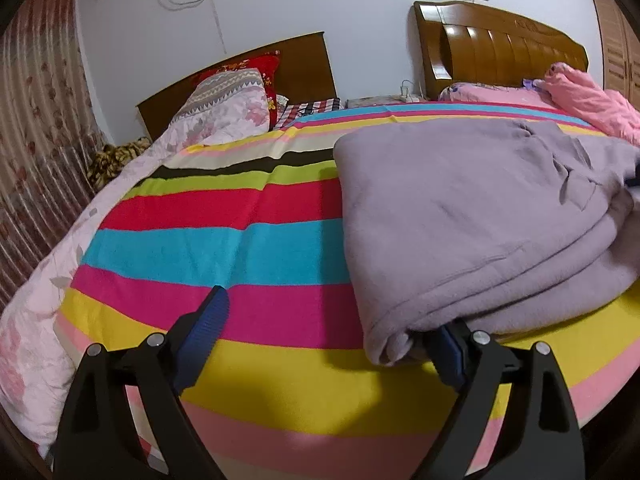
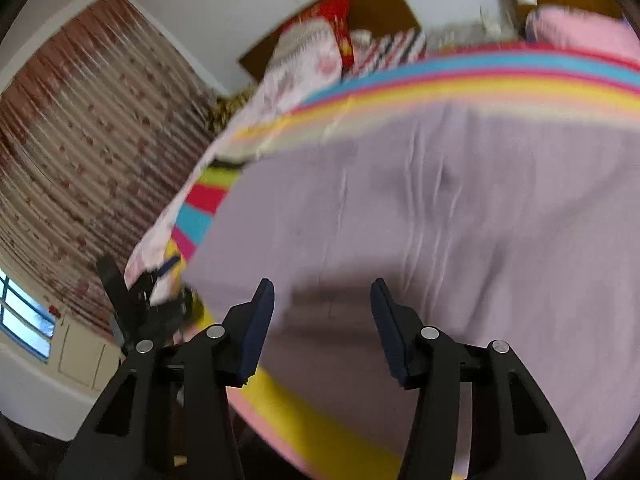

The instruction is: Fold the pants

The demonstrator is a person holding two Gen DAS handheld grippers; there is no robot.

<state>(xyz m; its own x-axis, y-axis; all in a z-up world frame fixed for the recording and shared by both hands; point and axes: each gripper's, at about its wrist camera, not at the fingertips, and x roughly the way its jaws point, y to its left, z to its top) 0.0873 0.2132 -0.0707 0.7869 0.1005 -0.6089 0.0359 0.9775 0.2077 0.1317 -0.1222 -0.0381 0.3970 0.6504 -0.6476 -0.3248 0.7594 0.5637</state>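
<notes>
Left wrist view: my left gripper (image 1: 332,328) spread wide, nothing gripped; folded lilac pants (image 1: 472,232) on striped blanket (image 1: 240,248), corner over its right pad. Right wrist view, blurred: my right gripper (image 2: 322,308) half open, empty, above pants (image 2: 420,220); only here left gripper (image 2: 156,292) seen from outside.

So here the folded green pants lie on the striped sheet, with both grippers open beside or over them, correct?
Not quite: the pants are lilac, not green, as the left wrist view shows. The rest holds: they lie folded on the striped sheet, the left gripper open at their near corner, and the right gripper open over them in the right wrist view.
</notes>
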